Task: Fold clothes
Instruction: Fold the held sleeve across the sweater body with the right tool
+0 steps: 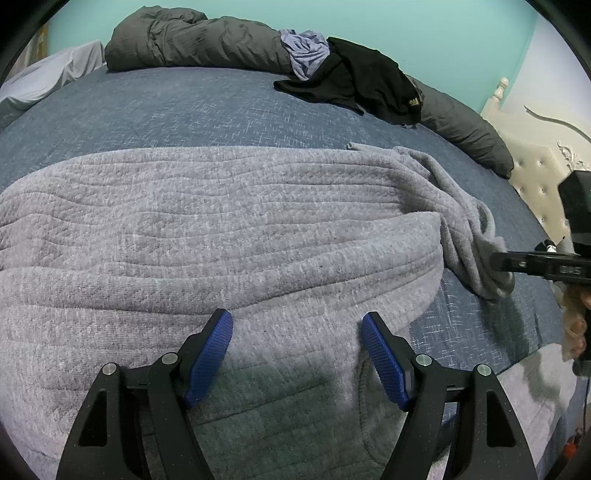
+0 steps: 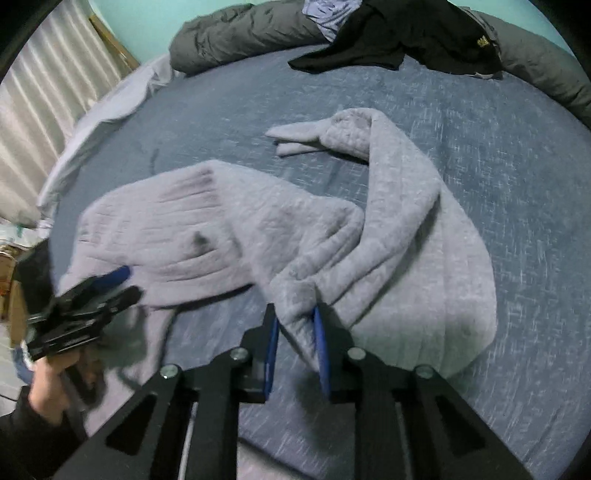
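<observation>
My left gripper (image 1: 297, 325) hangs with jaws spread wide over the grey quilted garment (image 1: 221, 240) lying across the blue bedspread (image 1: 184, 107), while my right gripper (image 2: 295, 325) pinches a fold of that garment at six o'clock, a black garment (image 2: 406, 33) at twelve.

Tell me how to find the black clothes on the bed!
Look at the far edge of the blue bed, where a long rolled grey duvet lies. The black garment is heaped at its end, beside a crumpled lilac cloth. It is the only black fabric there.
</observation>
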